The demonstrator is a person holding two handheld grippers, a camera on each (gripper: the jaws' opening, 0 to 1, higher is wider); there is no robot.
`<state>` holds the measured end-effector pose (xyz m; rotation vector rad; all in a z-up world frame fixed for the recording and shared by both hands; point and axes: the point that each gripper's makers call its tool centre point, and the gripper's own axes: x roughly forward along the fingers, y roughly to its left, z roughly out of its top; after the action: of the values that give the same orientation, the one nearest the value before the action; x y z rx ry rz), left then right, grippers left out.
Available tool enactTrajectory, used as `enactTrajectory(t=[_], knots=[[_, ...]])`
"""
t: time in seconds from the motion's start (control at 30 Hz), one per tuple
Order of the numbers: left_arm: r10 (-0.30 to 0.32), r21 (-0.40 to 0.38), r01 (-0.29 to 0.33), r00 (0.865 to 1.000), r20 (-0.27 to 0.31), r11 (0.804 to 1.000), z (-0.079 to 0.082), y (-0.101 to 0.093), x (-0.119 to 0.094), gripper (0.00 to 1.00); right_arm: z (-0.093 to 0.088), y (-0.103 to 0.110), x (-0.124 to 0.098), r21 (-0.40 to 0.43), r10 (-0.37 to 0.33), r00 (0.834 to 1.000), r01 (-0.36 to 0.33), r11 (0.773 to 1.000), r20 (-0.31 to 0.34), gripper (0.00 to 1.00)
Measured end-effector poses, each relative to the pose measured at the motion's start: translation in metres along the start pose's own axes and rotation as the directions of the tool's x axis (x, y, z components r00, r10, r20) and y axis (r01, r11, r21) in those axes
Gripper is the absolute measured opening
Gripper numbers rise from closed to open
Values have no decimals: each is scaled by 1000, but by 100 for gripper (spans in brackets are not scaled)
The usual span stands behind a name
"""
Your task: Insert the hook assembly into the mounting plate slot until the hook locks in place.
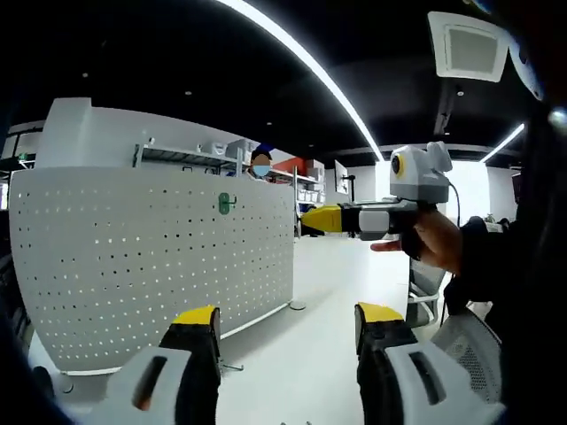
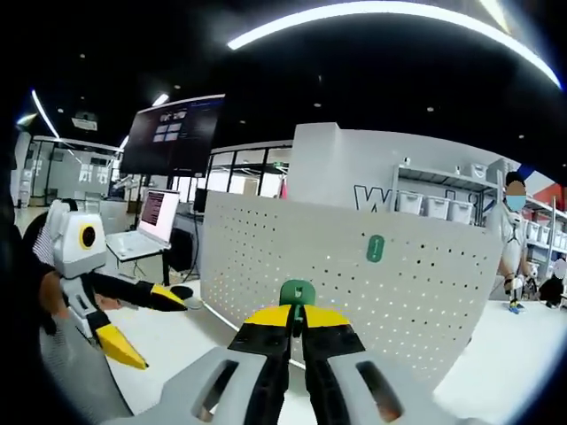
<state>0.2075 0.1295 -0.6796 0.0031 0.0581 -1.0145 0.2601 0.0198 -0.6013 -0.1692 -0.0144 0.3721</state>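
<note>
1. Left hand-held gripper (image 1: 288, 332), seen in the left gripper view, has its two yellow-tipped jaws spread wide apart with nothing between them, over the white tabletop (image 1: 310, 354).
2. Ahead of it and to its left stands the white perforated mounting plate (image 1: 151, 257), upright on the tabletop, with a small green plate (image 1: 227, 204) fixed near its upper edge.
3. To the right of its jaws in that view, the right hand-held gripper (image 1: 310, 218) is held up by a hand (image 1: 434, 241), its yellow tips pointing toward the perforated plate and level with the green plate, not touching either.
4. Right hand-held gripper (image 2: 297, 316), in the right gripper view, has its jaws pressed together on the green hook assembly (image 2: 297, 290), which sticks up just beyond the yellow tips.
5. Beyond the hook, the mounting plate (image 2: 354, 274) faces this gripper; the green plate (image 2: 375, 249) sits above and to the right of the hook, apart from it.
6. Far left in this view, the left hand-held gripper (image 2: 146, 323) shows with its jaws parted.
7. A laptop (image 2: 146, 226) and a monitor (image 2: 173, 133) stand behind it.
</note>
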Motion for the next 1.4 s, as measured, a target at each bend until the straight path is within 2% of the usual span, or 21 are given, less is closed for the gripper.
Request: enactTrajectory(t=[0.17, 0.37, 0.67, 1.03, 1.4], knots=[[0, -8, 0, 1000, -17, 1000, -13, 0, -1, 65, 13, -31, 13, -15, -57, 998, 57, 998, 24, 1], [2, -10, -2, 1000, -28, 1000, -20, 0, -1, 66, 25, -65, 28, -27, -122, 991, 123, 992, 45, 1], [7, -13, -8, 999, -36, 1000, -25, 4, -2, 66, 28, -106, 54, -21, -190, 981, 191, 981, 47, 1], [0, -10, -1, 999, -52, 1000, -30, 4, -2, 65, 21, -132, 87, -8, -230, 973, 230, 973, 32, 1], [-2, -11, 1, 998, -62, 1000, -33, 5, -2, 65, 14, -145, 110, 9, -252, 968, 251, 968, 20, 1]])
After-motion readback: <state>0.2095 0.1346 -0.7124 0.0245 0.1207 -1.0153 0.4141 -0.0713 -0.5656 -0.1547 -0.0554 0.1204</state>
